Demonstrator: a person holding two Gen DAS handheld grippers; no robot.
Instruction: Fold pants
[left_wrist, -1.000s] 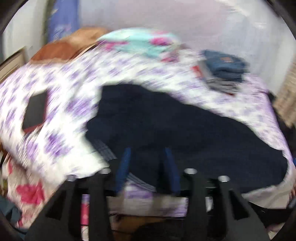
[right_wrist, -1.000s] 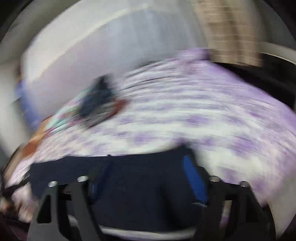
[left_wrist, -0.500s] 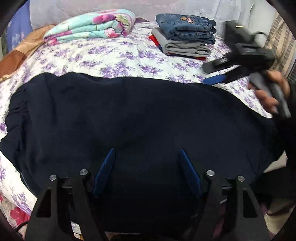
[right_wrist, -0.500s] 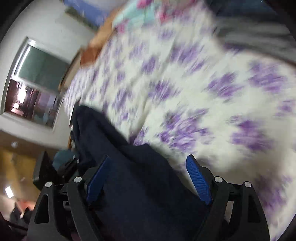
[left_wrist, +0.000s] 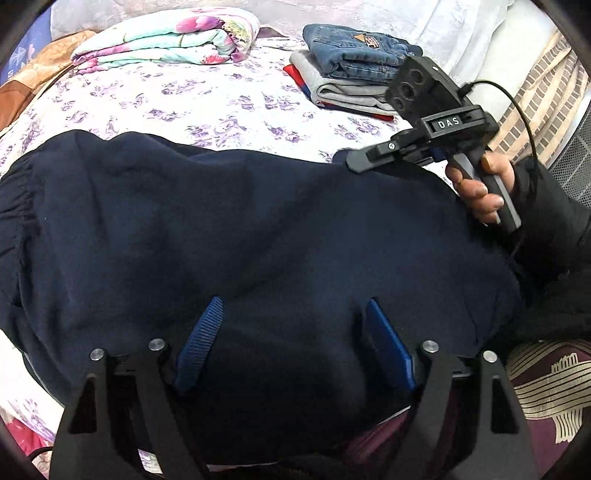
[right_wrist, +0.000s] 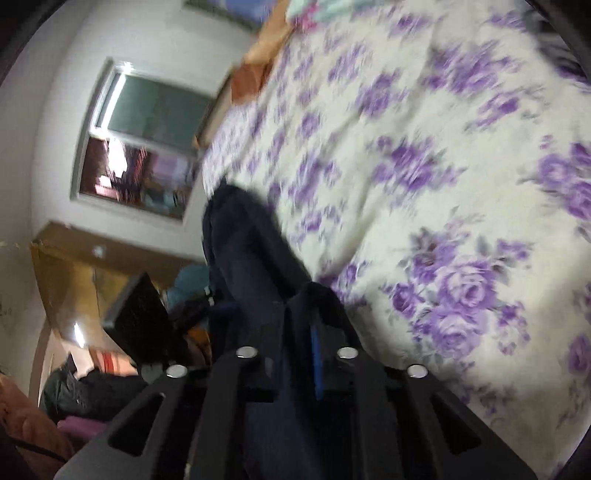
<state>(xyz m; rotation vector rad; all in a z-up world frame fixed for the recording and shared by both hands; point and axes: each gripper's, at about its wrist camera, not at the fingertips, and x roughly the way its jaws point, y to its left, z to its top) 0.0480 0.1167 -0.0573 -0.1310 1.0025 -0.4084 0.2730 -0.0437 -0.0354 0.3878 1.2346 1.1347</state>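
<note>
Dark navy pants (left_wrist: 240, 236) lie spread across the floral bed, waistband at the left. My left gripper (left_wrist: 291, 343) is open, its blue pads apart just above the near part of the pants. My right gripper (left_wrist: 354, 164) shows in the left wrist view at the pants' far right edge, turned on its side. In the right wrist view my right gripper (right_wrist: 295, 317) is shut on a fold of the navy pants (right_wrist: 243, 236), which runs away from the jaws along the bed.
A stack of folded jeans and grey clothes (left_wrist: 354, 74) lies at the far right of the bed (left_wrist: 207, 107). A folded floral blanket (left_wrist: 166, 37) lies at the back. A window (right_wrist: 144, 144) and furniture show beyond the bed edge.
My right gripper has shut on the far right edge of the pants. My left gripper stays open over the near part of the pants.
</note>
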